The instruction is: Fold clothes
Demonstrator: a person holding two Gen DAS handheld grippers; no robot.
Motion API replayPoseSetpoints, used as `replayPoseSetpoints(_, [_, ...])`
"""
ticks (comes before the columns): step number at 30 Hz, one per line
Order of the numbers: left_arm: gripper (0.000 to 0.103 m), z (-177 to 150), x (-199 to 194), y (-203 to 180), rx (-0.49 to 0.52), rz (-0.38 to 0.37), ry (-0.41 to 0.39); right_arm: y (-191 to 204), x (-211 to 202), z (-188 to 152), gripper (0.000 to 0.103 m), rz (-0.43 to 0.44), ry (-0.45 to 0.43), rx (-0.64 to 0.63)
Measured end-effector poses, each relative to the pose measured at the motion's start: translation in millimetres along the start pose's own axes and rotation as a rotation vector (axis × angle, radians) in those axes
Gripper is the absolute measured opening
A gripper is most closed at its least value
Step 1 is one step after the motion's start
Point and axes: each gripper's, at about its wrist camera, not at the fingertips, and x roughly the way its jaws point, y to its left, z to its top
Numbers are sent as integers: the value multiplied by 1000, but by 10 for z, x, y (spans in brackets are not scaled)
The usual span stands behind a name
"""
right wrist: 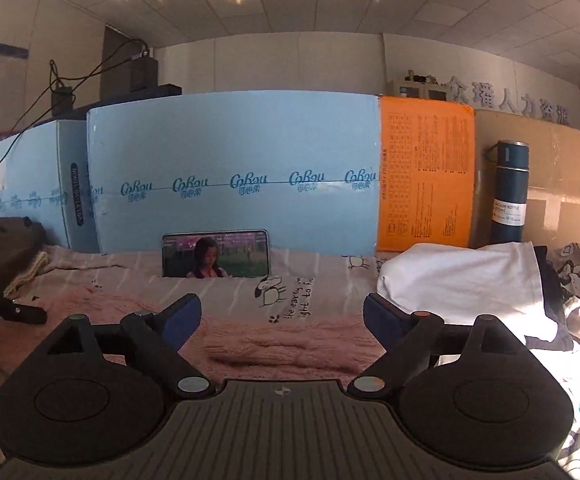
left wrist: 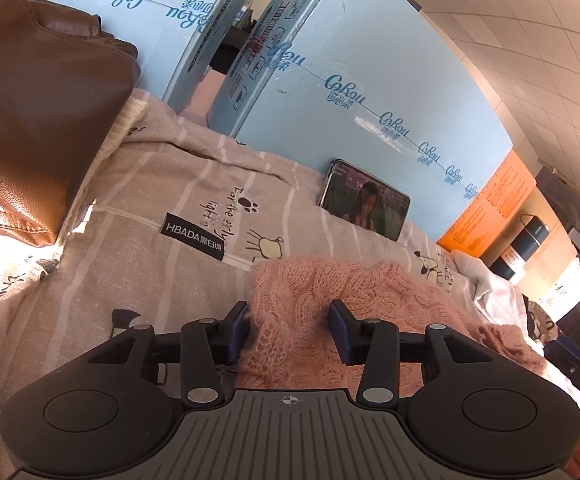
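Tall pale-blue cardboard boxes wall the back; before them spreads a grey cartoon-printed bedsheet over the surface; a brown leather jacket sits at its left; the fuzzy pink knitted sweater lies flat under both tongs; left tongs gape over its edge, right tongs gape wide above it; a black phone leans on the boxes.

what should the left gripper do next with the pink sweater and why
Probably close the left gripper on the pink sweater: its jaws stand open with the knit edge between them, and the right gripper is open too, so nothing is held.
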Motion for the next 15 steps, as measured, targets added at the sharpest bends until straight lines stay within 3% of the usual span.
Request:
replayPoseSetpoints(3, [53, -22, 13, -36, 16, -20, 11, 128, 255, -16, 95, 37, 96, -43])
replayPoseSetpoints(7, [61, -58, 44, -87, 48, -25, 26, 77, 540, -92, 95, -1, 207, 32])
replayPoseSetpoints(10, [69, -82, 61, -131, 76, -27, 27, 6, 590, -168, 94, -28, 240, 67])
replayPoseSetpoints(12, [72, -99, 66, -163, 100, -26, 26, -34, 573, -169, 89, -34, 232, 92])
replayPoseSetpoints(15, [70, -117, 68, -200, 123, -23, 23, -134, 538, -160, 61, -81, 210, 135])
